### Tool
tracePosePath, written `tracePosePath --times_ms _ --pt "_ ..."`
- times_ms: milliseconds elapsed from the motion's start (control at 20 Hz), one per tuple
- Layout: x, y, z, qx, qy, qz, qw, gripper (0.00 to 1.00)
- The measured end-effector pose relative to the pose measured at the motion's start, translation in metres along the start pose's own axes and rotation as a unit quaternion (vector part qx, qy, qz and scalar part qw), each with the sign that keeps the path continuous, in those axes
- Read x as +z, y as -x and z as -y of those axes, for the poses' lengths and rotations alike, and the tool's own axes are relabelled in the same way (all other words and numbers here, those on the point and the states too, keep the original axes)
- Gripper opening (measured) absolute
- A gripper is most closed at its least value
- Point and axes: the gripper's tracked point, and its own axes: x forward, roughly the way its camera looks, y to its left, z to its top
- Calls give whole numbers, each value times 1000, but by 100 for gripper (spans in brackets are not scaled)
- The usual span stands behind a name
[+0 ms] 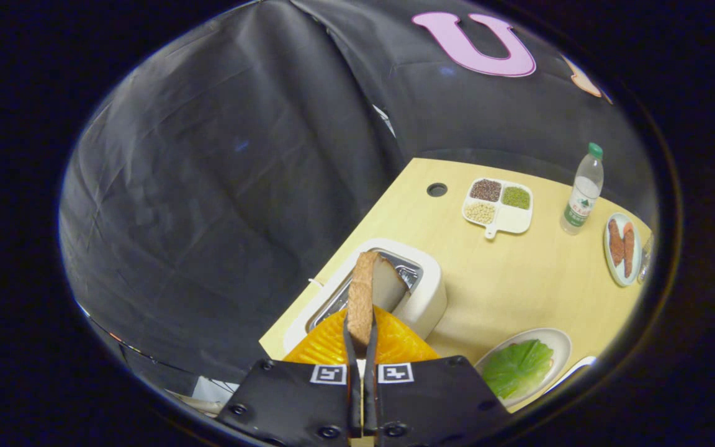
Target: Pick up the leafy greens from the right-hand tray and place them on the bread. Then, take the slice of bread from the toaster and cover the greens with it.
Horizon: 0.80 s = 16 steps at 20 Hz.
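My gripper [360, 338] is shut on a slice of bread [367, 292], which stands on edge between the fingers, its brown crust toward me. Just beyond and below the slice stands the white toaster [422, 292] with its metal slot showing. To the right of the fingers, a white plate [556, 347] holds the leafy greens [516, 366], which cover whatever lies under them.
On the wooden table [506, 279], a white divided dish [499, 205] of grains sits at the back with a water bottle [581, 192] to its right. A plate with sausages [621, 248] lies far right. The table's left edge drops beside the toaster.
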Motion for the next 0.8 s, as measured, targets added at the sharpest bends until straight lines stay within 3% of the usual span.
tracePosePath --times_ms 800 --pt "-3 51 49 28 -87 32 995 5"
